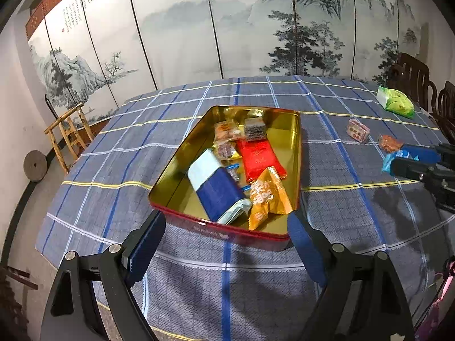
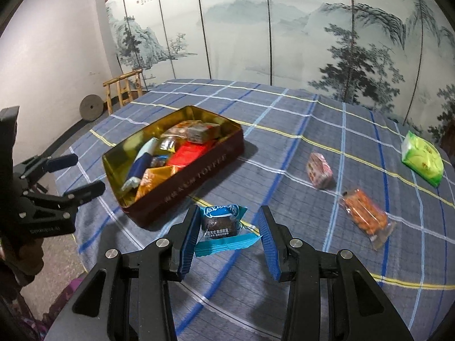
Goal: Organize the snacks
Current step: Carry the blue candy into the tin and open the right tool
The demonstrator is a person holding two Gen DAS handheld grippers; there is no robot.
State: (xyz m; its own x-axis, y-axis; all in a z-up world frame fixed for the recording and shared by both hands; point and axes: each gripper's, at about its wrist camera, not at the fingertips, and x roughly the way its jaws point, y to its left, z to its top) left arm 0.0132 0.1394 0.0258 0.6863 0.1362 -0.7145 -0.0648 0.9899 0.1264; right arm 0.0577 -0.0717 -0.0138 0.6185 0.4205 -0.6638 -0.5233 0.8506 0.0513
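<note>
A red tin with a gold inside (image 1: 295, 153) (image 2: 199, 170) sits on the checked tablecloth and holds several snacks, among them a blue-and-white pack (image 1: 216, 187), a red pack (image 1: 258, 159) and an orange pack (image 1: 267, 196). My left gripper (image 1: 227, 221) is open and empty, its fingers on either side of the tin's near edge. My right gripper (image 2: 230, 221) is open around a light blue wrapped snack (image 2: 224, 224), which lies between the fingers on the cloth near the tin; the left pad touches it. It also shows in the left wrist view (image 1: 396, 157).
On the cloth right of the tin lie a pink wrapped snack (image 2: 319, 170) (image 1: 357, 131), an orange snack in clear wrap (image 2: 366, 216) (image 1: 390, 143) and a green pack (image 2: 423, 157) (image 1: 395, 102). Dark wooden chairs (image 1: 412, 76) stand at the far right. A painted screen stands behind the table.
</note>
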